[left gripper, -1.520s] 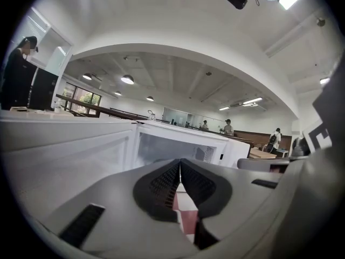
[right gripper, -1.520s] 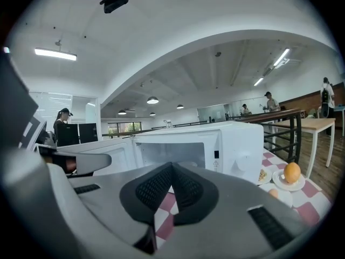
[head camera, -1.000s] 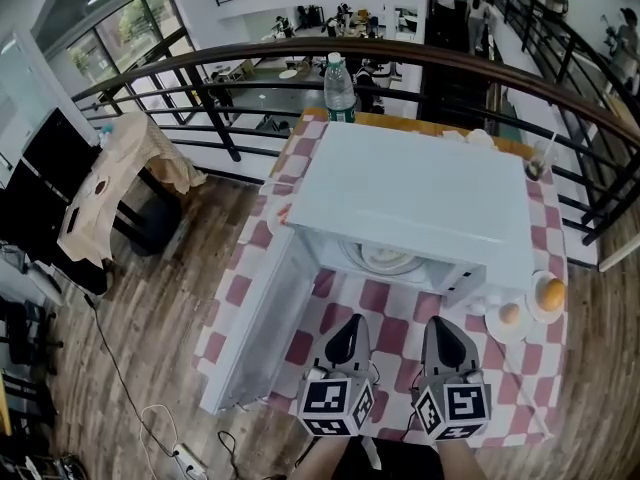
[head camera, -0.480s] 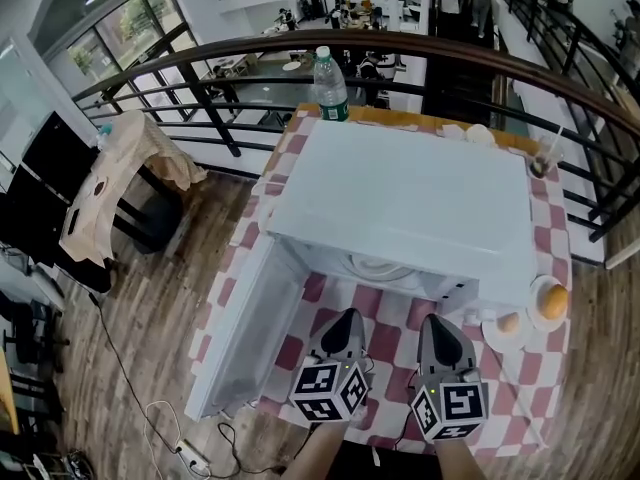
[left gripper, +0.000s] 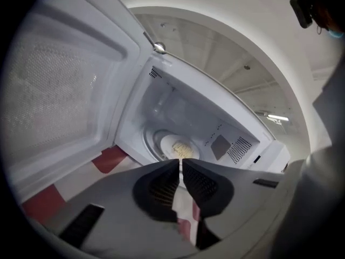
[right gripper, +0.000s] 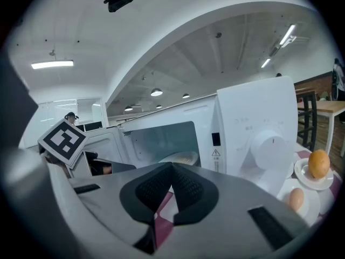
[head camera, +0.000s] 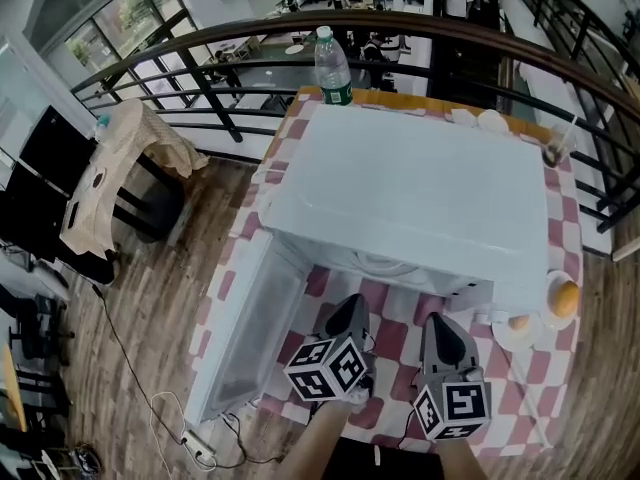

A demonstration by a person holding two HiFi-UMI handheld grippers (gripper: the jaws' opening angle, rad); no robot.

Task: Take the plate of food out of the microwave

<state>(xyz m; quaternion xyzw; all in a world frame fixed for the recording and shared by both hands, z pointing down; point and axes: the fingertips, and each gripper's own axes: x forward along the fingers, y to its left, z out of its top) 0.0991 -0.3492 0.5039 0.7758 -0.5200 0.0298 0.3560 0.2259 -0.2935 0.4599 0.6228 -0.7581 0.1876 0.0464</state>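
The white microwave stands on the checked table with its door swung open to the left. Inside, on the glass turntable, sits the white plate of pale food; the head view shows only its front rim. The right gripper view catches the plate through the opening. My left gripper hovers in front of the cavity, pointing at the plate; its jaws have just been opening and stand a narrow slit apart with nothing between them. My right gripper is beside it, shut and empty.
Two eggs on small white saucers lie right of the microwave. A water bottle stands behind it, a cup with a straw at the back right. A dark railing runs behind the table.
The left gripper has rolled, its marker cube now tilted, and both grippers sit a little closer to the microwave opening. The microwave top now hides more of the plate.
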